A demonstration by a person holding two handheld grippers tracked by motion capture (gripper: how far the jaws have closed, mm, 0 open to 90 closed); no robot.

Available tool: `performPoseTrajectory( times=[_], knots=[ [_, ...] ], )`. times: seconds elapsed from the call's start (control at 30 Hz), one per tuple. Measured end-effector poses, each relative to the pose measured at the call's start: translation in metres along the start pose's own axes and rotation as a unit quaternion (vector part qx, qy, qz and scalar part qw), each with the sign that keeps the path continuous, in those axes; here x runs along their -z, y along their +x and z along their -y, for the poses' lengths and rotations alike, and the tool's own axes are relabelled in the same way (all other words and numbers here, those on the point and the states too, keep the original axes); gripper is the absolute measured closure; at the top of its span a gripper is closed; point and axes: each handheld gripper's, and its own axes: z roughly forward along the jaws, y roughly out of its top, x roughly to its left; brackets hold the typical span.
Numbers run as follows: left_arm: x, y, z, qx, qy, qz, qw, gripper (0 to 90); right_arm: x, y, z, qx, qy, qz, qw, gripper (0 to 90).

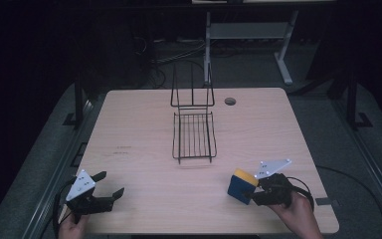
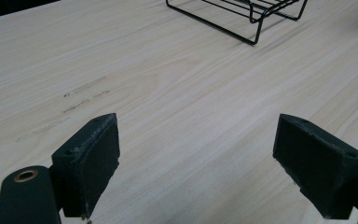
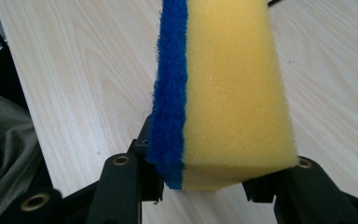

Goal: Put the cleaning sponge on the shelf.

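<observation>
Grasp complete: right tool [image 1: 252, 187] clamps the yellow foam sponge with blue scouring face [image 1: 242, 185]; left tool [image 1: 108, 188] gapes wide, empty. Transfer toward black wire rack [image 1: 194, 135] likely remains.

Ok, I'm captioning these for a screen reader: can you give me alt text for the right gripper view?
A yellow sponge with a blue scouring layer is clamped upright in the right gripper, seen close up. Behind it lies a pale wooden table, with a fold of olive cloth past its edge.

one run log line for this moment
right hand-held gripper: shut on sponge | left hand-held gripper: open, empty | wire rack: mid-table, untouched
</observation>
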Motion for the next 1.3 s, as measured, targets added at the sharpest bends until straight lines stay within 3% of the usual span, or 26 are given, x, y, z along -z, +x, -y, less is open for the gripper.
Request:
performPoseTrajectory(
  times=[1.07,1.3],
  knots=[
    [0.001,0.001,0.0,0.0,0.0,-0.001,1.0,14.1,-0.007,-0.018,-0.053,0.041,0.009,-0.032,0.9986,56.6],
    [0.001,0.001,0.0,-0.001,0.001,-0.001,1.0,14.1,-0.009,-0.021,-0.066,0.058,0.012,-0.028,0.9979,56.6]
  ],
)
